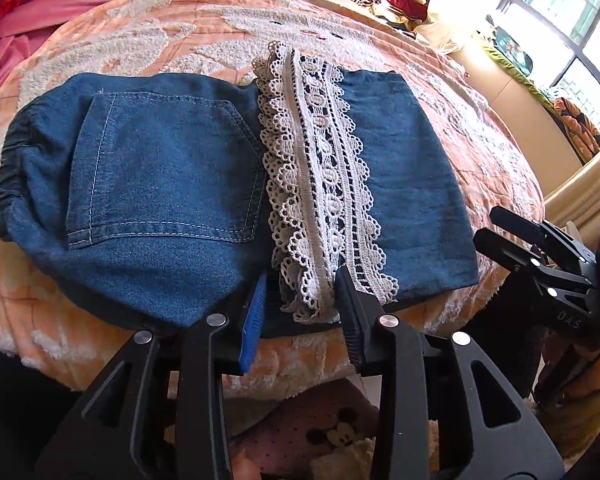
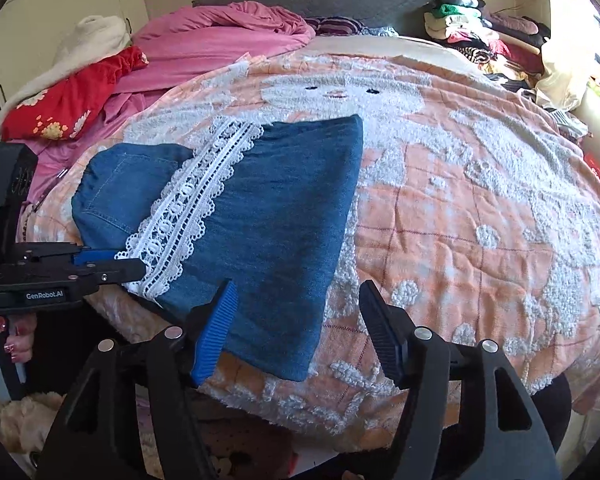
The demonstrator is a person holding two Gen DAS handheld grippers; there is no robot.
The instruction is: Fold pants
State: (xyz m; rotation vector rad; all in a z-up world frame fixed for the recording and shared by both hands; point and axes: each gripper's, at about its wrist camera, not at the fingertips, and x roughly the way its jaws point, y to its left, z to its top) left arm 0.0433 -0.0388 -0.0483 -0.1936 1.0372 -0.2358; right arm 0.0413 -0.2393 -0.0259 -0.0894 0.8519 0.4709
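Folded denim pants (image 1: 172,184) on the orange-and-white tufted bedspread (image 2: 480,200), near the bed's front edge; their underside and inner layers are hidden. A white openwork lace hem (image 1: 324,184) crosses the smooth blue cloth beside a stitched patch pocket (image 1: 164,168). Left gripper (image 1: 302,312) open, ribbed pads flanking the lace end. Right gripper (image 2: 296,332) open over the pants' near corner
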